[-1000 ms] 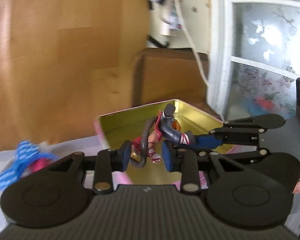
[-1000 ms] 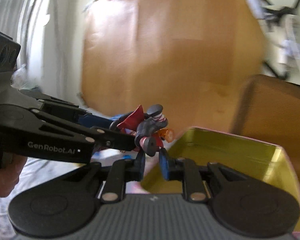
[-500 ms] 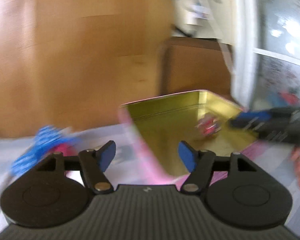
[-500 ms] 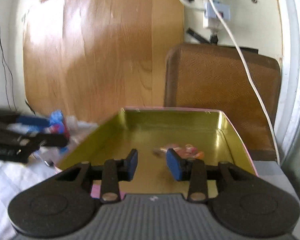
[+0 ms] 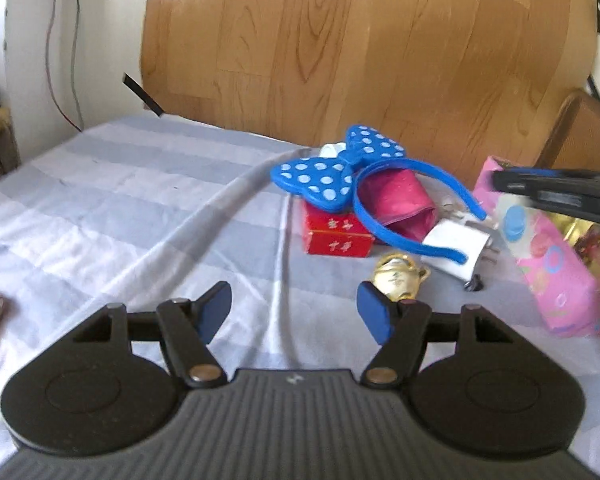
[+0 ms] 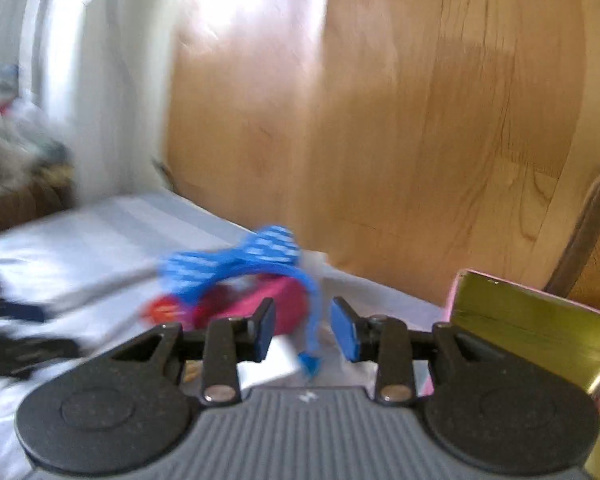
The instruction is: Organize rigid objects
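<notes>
One blue headband [image 5: 384, 184] with a dotted bow lies on the striped sheet [image 5: 120, 208], draped over one pink pouch [image 5: 396, 200] and one red box [image 5: 336, 236]. Just beside them sit one white charger [image 5: 458, 250] and one small gold teapot [image 5: 398, 276]. To the right stands one pink tin [image 5: 548, 264] with a gold inside, something red within it. The left gripper [image 5: 294, 312] hangs over the sheet, jaws spread wide and empty. The right gripper [image 6: 302, 330], jaws parted and empty, points at the headband's blurred end.
</notes>
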`<action>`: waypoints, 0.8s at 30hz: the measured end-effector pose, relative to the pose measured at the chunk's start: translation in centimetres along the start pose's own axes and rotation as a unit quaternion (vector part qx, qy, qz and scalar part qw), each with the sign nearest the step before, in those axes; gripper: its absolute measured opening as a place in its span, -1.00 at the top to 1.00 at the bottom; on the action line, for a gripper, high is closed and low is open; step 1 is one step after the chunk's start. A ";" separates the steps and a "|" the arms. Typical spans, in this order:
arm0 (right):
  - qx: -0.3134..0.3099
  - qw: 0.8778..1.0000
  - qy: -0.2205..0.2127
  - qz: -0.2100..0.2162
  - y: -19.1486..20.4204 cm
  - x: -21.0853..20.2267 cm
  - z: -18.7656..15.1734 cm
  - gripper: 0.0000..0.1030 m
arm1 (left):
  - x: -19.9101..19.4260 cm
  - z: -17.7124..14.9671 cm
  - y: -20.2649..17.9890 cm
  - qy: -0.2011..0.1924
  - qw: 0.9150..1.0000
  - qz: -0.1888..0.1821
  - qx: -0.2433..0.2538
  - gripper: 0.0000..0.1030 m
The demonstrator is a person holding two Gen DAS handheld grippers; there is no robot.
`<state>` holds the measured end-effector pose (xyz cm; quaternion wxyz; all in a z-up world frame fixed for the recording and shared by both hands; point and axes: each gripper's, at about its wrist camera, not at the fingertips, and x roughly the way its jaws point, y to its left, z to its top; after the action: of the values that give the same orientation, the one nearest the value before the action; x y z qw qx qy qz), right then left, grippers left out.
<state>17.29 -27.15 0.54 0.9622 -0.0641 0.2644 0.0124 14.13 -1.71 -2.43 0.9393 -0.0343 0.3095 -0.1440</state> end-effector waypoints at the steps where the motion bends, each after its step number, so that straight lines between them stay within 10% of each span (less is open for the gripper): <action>1: 0.004 1.000 0.017 -0.004 -0.2 1.8 0.4 0.36 | 0.3 0.1 -0.1 0.002 1.000 -0.009 -0.005 -0.38; 4: 0.007 0.996 0.086 -0.026 -0.3 6.2 0.6 0.39 | 1.0 0.0 -0.3 0.012 0.999 -0.026 -0.018 -0.38; 6: 0.040 0.994 0.105 -0.002 -0.4 6.6 0.4 0.88 | 1.3 -0.2 -0.5 0.019 0.999 -0.034 -0.026 -0.38; 14: 0.108 0.990 0.071 0.050 2.7 -2.1 -3.5 0.82 | 0.8 -1.7 -1.2 0.041 0.995 -0.072 -0.059 -0.37; 18: 0.123 0.989 0.056 0.064 4.5 -7.6 -8.4 0.69 | -0.3 -3.8 -1.8 0.049 0.997 -0.051 -0.009 0.13; 24: 0.158 0.974 0.073 0.144 6.6 -14.4 -14.6 0.47 | -4.3 -6.0 -0.7 0.038 0.998 -0.047 0.023 -0.07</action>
<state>-2.92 -22.40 -5.31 0.9262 0.1271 0.3394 0.1041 7.11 -1.00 -4.65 0.9198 -0.0217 0.3394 -0.1959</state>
